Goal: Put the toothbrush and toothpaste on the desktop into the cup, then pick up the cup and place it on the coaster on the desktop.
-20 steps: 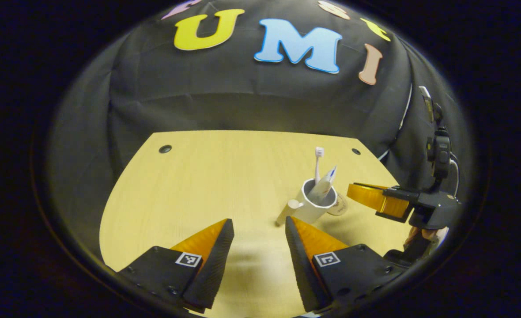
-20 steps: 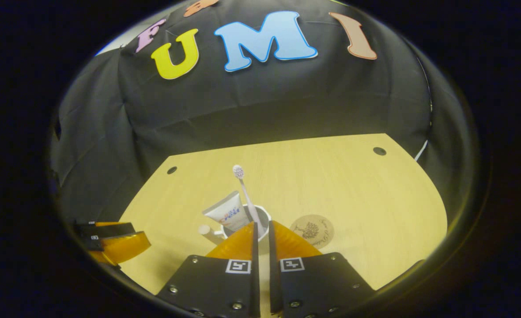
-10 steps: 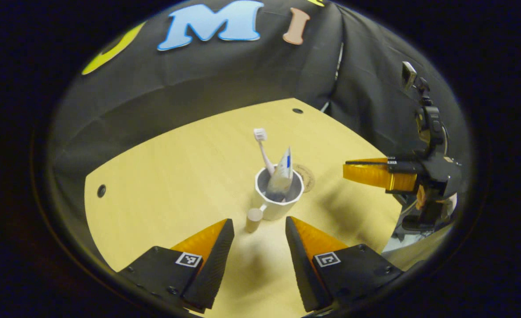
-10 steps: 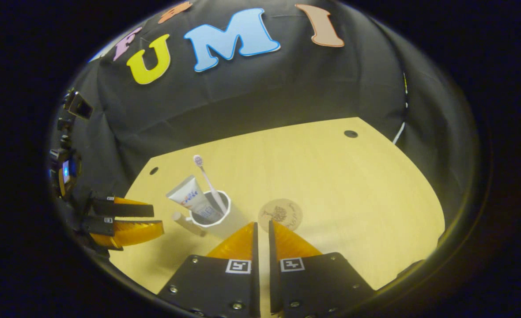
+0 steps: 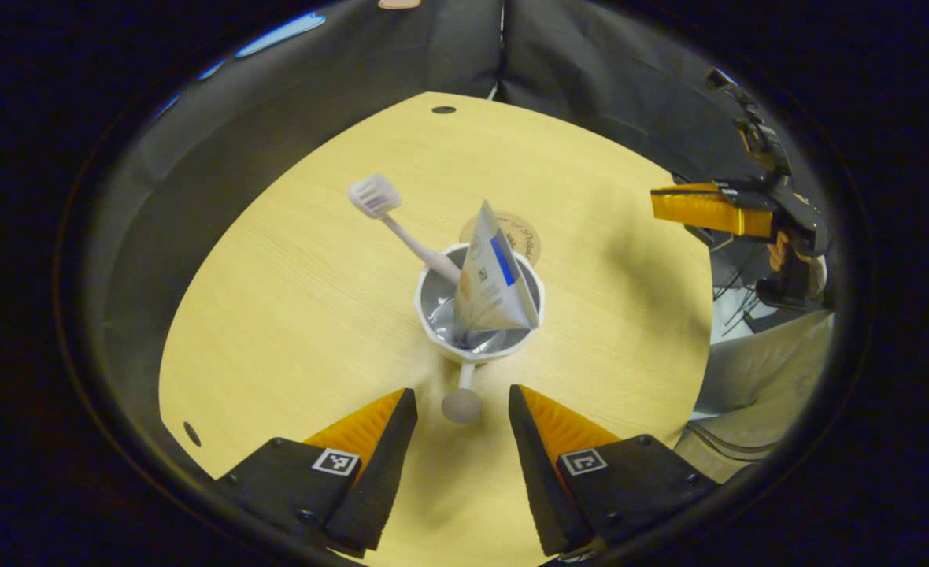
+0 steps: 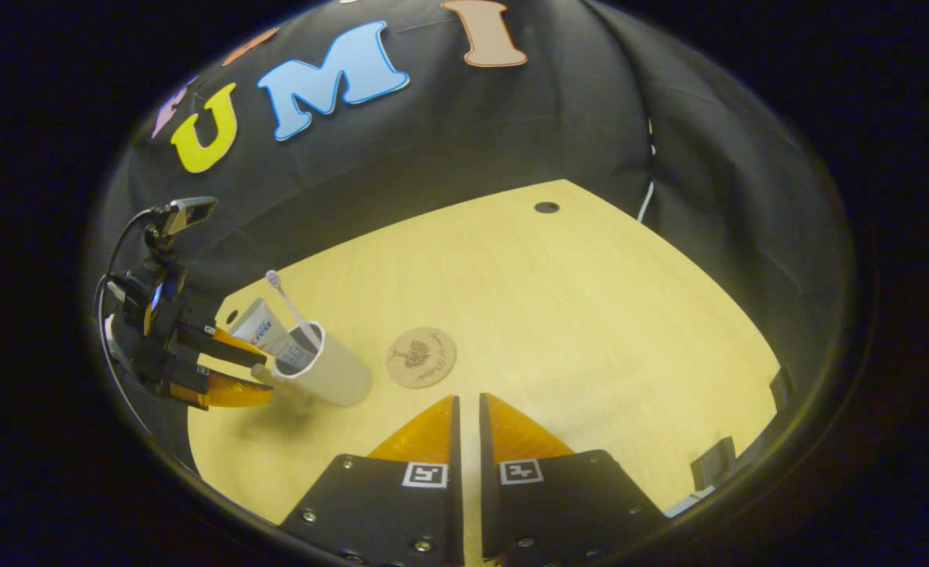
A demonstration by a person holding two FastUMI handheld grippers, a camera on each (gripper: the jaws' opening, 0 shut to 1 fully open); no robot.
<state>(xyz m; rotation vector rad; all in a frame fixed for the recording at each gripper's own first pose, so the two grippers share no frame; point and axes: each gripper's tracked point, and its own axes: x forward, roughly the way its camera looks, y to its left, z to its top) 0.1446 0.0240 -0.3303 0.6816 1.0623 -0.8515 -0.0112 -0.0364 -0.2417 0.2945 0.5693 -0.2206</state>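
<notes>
A white cup (image 5: 480, 335) stands upright on the wooden desk (image 5: 275, 315), with a toothbrush (image 5: 401, 228) and a toothpaste tube (image 5: 492, 276) leaning inside it. Its stick-like handle (image 5: 462, 403) points at my left gripper (image 5: 460, 392), which is open, with the handle's end between its fingertips and untouched. A round cork coaster (image 5: 516, 230) lies just behind the cup. In the right gripper view the cup (image 6: 334, 376) is at the left with the left gripper (image 6: 224, 372) at its handle, and the coaster (image 6: 422, 357) lies beside it. My right gripper (image 6: 467, 398) is shut and holds nothing, a little short of the coaster.
Dark cable holes (image 5: 443, 109) (image 6: 545, 207) mark the desk's corners. The right gripper (image 5: 708, 211), with a hand (image 5: 779, 253) behind it, hangs past the desk's right edge. A person's light clothing (image 5: 748, 386) shows below it. Black cloth walls surround the desk.
My left gripper has swung round and closed in on the cup, so the handle now sits between its open fingers. The right gripper has drawn back from the cup, still shut.
</notes>
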